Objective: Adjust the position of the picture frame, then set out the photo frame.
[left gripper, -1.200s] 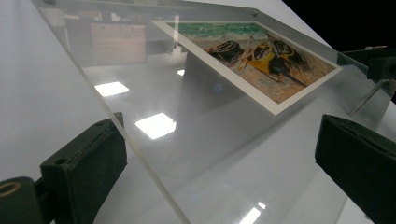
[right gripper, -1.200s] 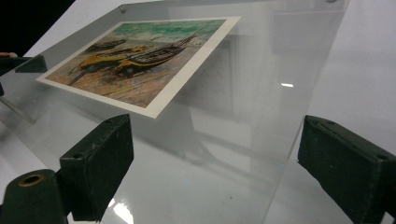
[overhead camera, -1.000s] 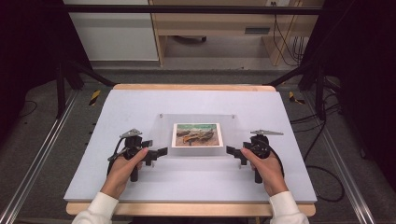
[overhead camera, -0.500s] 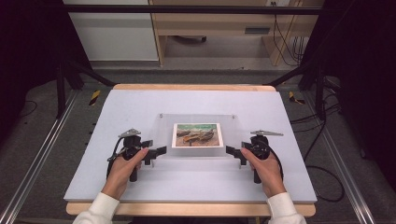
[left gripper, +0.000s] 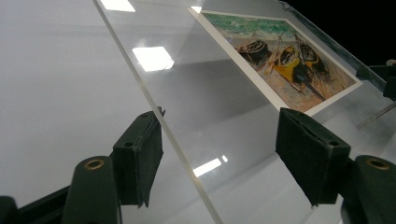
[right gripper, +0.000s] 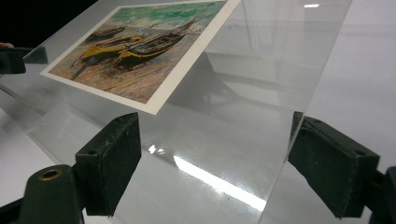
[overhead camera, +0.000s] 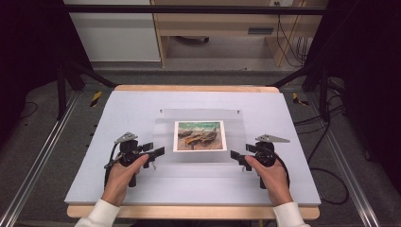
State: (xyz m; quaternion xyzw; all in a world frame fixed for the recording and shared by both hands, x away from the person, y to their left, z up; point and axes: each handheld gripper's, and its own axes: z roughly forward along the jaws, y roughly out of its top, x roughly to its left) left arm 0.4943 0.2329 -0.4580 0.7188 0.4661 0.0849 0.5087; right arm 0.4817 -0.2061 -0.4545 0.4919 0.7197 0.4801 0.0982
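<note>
A clear acrylic sheet (overhead camera: 198,168) lies in the middle of the white table (overhead camera: 118,118), carrying a print of beached boats (overhead camera: 198,135). My left gripper (overhead camera: 153,151) sits at the sheet's left edge. In the left gripper view that edge (left gripper: 187,154) runs between the open jaws of the gripper (left gripper: 224,154), with the print (left gripper: 280,56) beyond; these jaws have just been closing. My right gripper (overhead camera: 236,158) is at the sheet's right edge. Its jaws have also been closing slightly, and the gripper (right gripper: 215,163) stands open astride the sheet (right gripper: 243,121), below the print (right gripper: 140,51).
The table's wooden front rim (overhead camera: 189,212) lies just behind my hands. Black frame posts (overhead camera: 61,85) and metal rails (overhead camera: 38,165) flank the table. Cables (overhead camera: 326,156) trail on the floor at the right. A wooden bench (overhead camera: 213,23) stands beyond the far edge.
Both hands have stayed in place at the sheet's edges. The left gripper's jaws look a little narrower than before.
</note>
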